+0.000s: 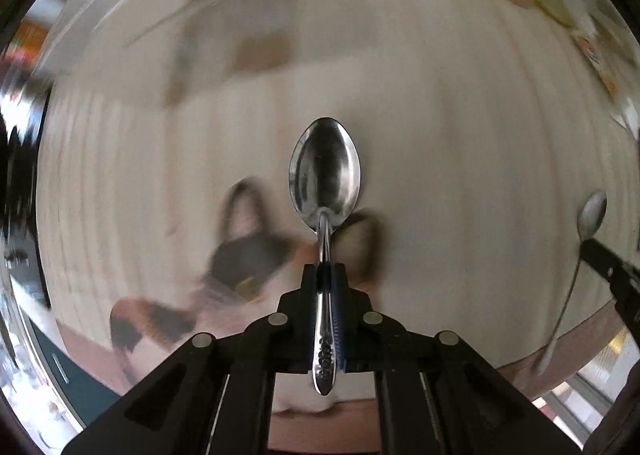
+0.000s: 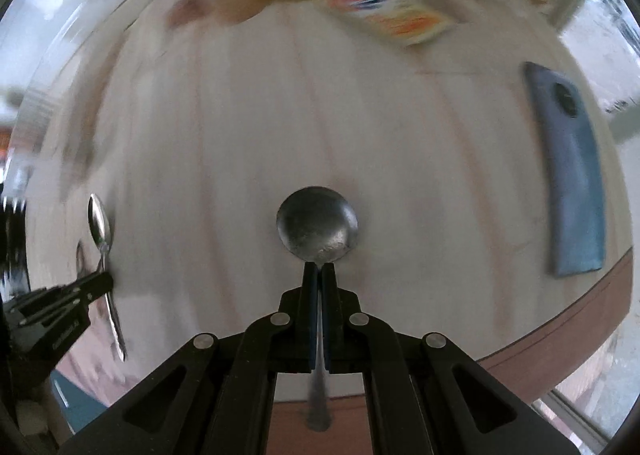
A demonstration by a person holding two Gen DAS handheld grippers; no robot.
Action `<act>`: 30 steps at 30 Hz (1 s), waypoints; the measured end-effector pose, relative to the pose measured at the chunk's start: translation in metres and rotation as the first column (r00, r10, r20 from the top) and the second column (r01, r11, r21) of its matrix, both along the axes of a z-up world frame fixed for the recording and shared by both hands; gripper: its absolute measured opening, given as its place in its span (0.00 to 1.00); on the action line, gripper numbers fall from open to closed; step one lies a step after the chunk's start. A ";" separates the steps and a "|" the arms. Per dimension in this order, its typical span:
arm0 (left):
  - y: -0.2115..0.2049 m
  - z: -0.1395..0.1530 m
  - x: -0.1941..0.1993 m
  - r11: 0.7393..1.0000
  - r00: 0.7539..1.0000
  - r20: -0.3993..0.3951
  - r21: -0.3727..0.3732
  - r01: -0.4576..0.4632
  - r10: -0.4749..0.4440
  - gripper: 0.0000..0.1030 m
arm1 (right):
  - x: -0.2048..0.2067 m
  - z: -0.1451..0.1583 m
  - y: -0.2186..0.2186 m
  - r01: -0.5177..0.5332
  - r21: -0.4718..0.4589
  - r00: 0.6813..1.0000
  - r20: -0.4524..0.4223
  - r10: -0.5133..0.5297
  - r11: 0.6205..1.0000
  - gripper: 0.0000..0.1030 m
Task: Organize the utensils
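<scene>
My left gripper (image 1: 325, 269) is shut on the handle of a shiny oval steel spoon (image 1: 325, 171), bowl pointing forward, held above the pale table (image 1: 460, 175). My right gripper (image 2: 319, 269) is shut on the handle of a round-bowled steel spoon (image 2: 317, 223), also held over the table (image 2: 240, 135). Each gripper shows in the other's view: the right gripper with its spoon (image 1: 592, 215) at the right edge, the left gripper with its spoon (image 2: 100, 223) at the left edge. Both views are motion-blurred.
A calico cat (image 1: 248, 255) is just under the left gripper at the table's near edge. A blue phone (image 2: 568, 167) lies face down on the right. Blurred packets and food items (image 2: 384, 11) sit along the table's far side. The brown table edge (image 2: 580, 319) curves at the lower right.
</scene>
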State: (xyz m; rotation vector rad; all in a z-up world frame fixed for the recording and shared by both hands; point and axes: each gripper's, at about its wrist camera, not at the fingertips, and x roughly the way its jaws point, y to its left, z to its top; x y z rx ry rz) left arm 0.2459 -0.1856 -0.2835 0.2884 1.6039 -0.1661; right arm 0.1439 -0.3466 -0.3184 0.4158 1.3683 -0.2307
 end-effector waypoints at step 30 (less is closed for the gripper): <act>0.142 0.008 0.011 0.975 0.990 -0.059 -0.179 -0.133 0.124 0.05 | 0.052 0.005 0.071 0.029 0.025 1.000 -0.004 -0.029 0.999 0.42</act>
